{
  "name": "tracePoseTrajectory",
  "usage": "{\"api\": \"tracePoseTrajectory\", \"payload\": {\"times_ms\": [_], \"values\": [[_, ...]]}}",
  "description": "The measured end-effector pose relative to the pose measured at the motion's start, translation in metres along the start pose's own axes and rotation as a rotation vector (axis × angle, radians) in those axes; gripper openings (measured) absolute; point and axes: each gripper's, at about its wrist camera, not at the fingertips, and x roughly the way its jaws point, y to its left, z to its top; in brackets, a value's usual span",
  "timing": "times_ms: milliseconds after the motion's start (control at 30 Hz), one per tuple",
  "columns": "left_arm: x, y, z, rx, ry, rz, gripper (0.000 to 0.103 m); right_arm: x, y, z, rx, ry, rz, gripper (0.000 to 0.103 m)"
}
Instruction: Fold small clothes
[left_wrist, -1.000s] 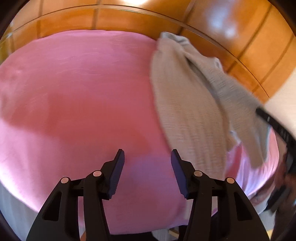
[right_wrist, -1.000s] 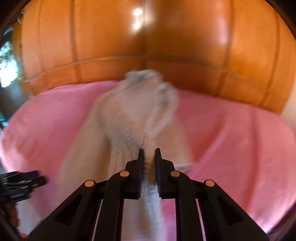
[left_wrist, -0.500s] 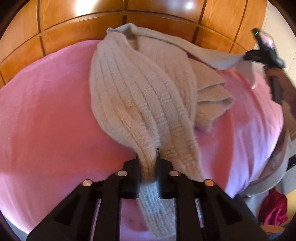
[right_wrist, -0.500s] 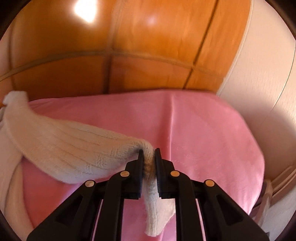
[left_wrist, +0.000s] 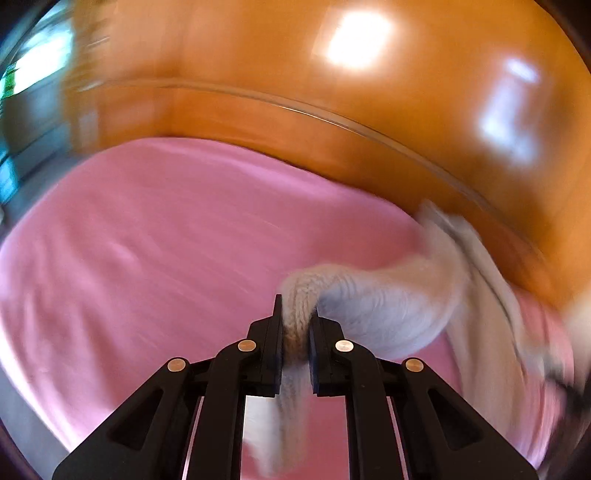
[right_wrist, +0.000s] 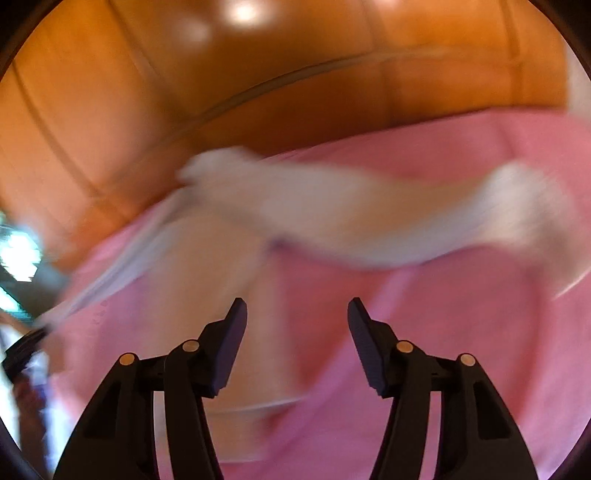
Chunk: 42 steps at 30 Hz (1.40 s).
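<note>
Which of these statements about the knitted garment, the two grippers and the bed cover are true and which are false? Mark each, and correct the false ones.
1. The left gripper is clamped on the cream knitted garment. True.
2. The right gripper grips the garment too. False: its jaws are opening and nothing is between them.
3. The garment lies over a pink cover. True.
4. The panelling behind the bed is white. False: it is glossy orange-brown wood.

knit garment (left_wrist: 388, 314): cream, ribbed pattern
bed cover (left_wrist: 166, 240): plain pink
wall panels (left_wrist: 295, 74): glossy orange-brown wood
tongs (right_wrist: 295, 325): black
</note>
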Motion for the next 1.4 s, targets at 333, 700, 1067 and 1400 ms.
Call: {"api": "tracePoseTrajectory", "payload": {"times_ms": [333, 700, 1067, 1400], "values": [[0.019, -0.053, -0.042, -0.003, 0.097, -0.177, 0.046, 0.085, 0.081, -0.044, -0.043, 0.229, 0.147, 0.03], [0.071, -0.185, -0.149, 0.129, 0.433, -0.487, 0.041, -0.027, -0.005, 0.039, -0.087, -0.121, -0.192, 0.006], [0.079, -0.244, -0.189, 0.076, 0.549, -0.592, 0.008, 0.028, -0.081, 0.07, -0.097, -0.059, -0.518, 0.006], [0.011, -0.184, -0.121, 0.104, 0.382, -0.639, 0.004, -0.048, -0.03, 0.049, -0.165, -0.115, -0.318, 0.006]]}}
